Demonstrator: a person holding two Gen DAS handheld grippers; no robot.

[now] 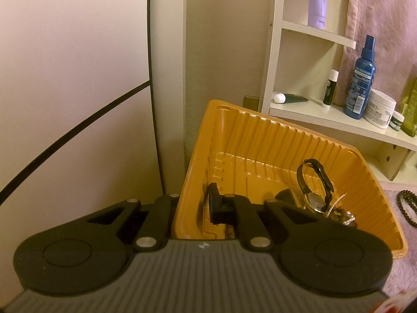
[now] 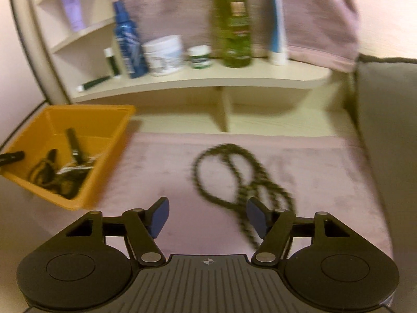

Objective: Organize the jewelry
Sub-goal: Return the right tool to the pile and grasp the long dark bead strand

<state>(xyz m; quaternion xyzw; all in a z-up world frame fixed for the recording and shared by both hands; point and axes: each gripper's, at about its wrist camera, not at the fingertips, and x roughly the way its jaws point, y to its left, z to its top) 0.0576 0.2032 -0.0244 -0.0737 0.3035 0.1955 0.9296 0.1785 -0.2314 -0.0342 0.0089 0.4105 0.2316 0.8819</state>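
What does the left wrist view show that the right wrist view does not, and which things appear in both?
Only the left wrist view shows the wristwatch clearly, and the left claw at the near wall of the orange tray. Only the right wrist view shows the open right claw, the green bottle and the whole bead necklace. Both show the tray, the blue spray bottle and the white jar.

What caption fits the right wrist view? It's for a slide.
Open right gripper approaches a dark beaded necklace on pink cloth, orange tray at left.

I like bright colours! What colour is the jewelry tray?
The tray is orange; clearest in the left wrist view.
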